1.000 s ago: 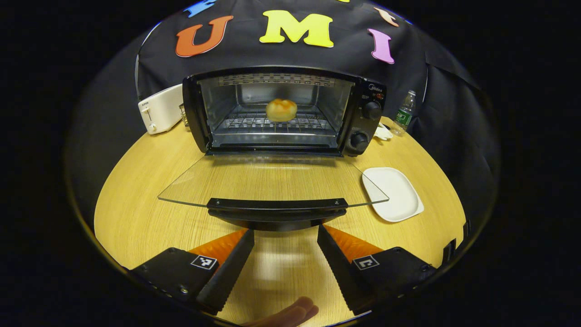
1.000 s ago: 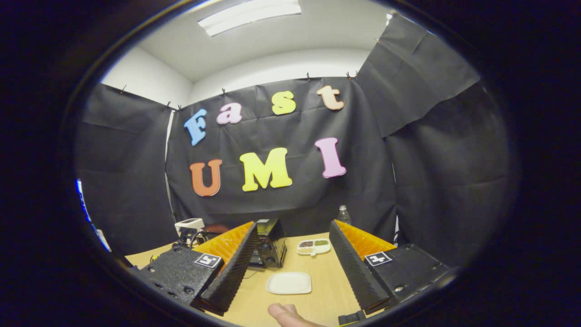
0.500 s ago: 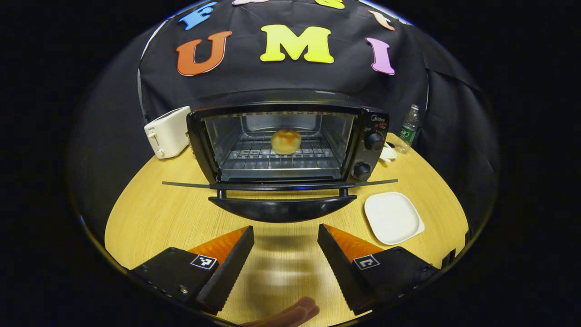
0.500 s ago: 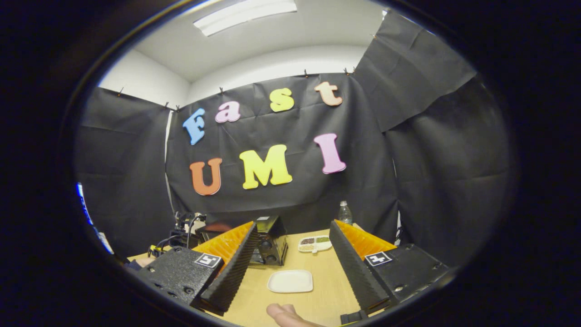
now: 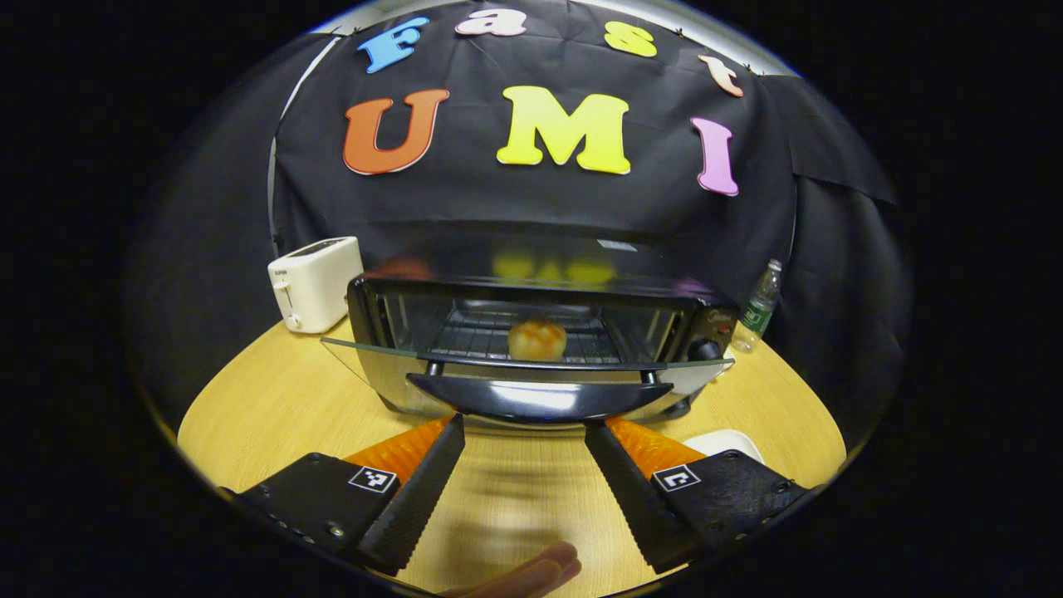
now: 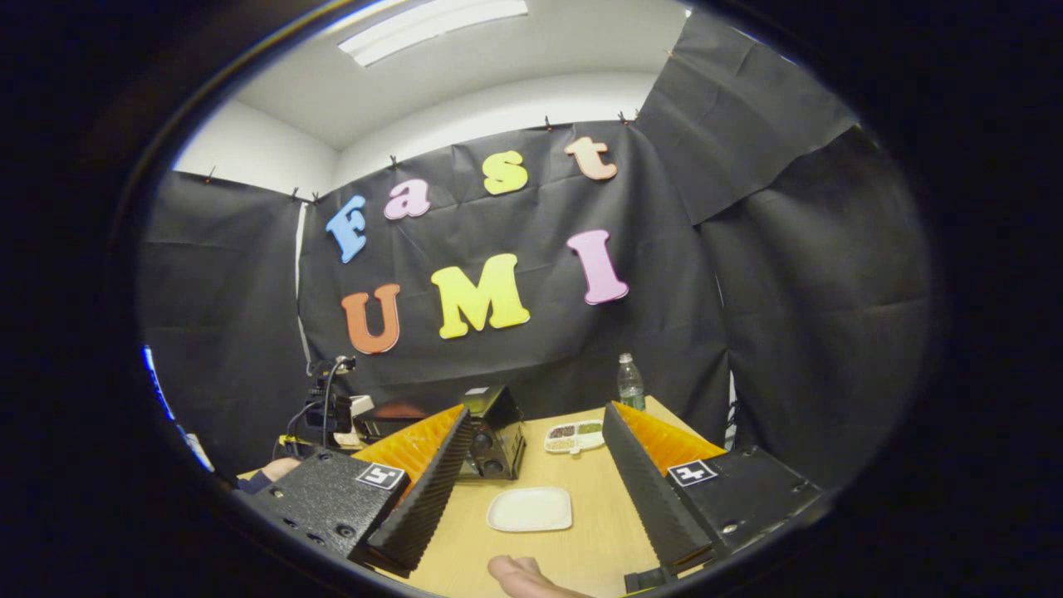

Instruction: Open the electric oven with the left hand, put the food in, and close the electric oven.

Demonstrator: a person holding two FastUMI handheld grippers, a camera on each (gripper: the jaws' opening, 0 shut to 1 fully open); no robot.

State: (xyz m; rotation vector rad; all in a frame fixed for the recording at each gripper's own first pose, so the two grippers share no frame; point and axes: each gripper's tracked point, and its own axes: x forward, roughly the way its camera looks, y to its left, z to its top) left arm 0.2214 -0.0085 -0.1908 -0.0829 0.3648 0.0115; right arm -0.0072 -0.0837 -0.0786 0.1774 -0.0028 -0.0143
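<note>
Left gripper view: the electric oven (image 5: 540,349) is seen on a round wooden bench (image 5: 266,399), backed by black cloth; its glass door (image 5: 531,370) is tilted part-way up, neither flat nor shut, with the dark handle (image 5: 536,397) along its front edge; behind the glass, a small golden bun (image 5: 536,340), the food, is seen resting on the wire rack (image 5: 490,332) inside the cavity; the left gripper (image 5: 523,432) is held spread, its two fingers flanking the handle just below it, though whether they touch it cannot be told, and nothing is pinched between them; a white toaster (image 5: 314,282) stands to one side of the oven, a water bottle (image 5: 760,306) to the other, and the corner of a white plate (image 5: 731,440) is seen by the gripper. Right gripper view: the right gripper (image 6: 536,461) is spread and empty, held high above the bench and well apart from the oven; the bare plate, a divided snack dish (image 6: 575,435) and the bottle are seen beyond it; a fingertip (image 6: 515,575) of the holding hand is seen at the bottom edge. Progress is judged as late: the oven is open and the food is already inside; what is left is for the door to be swung fully up until it is closed.
</note>
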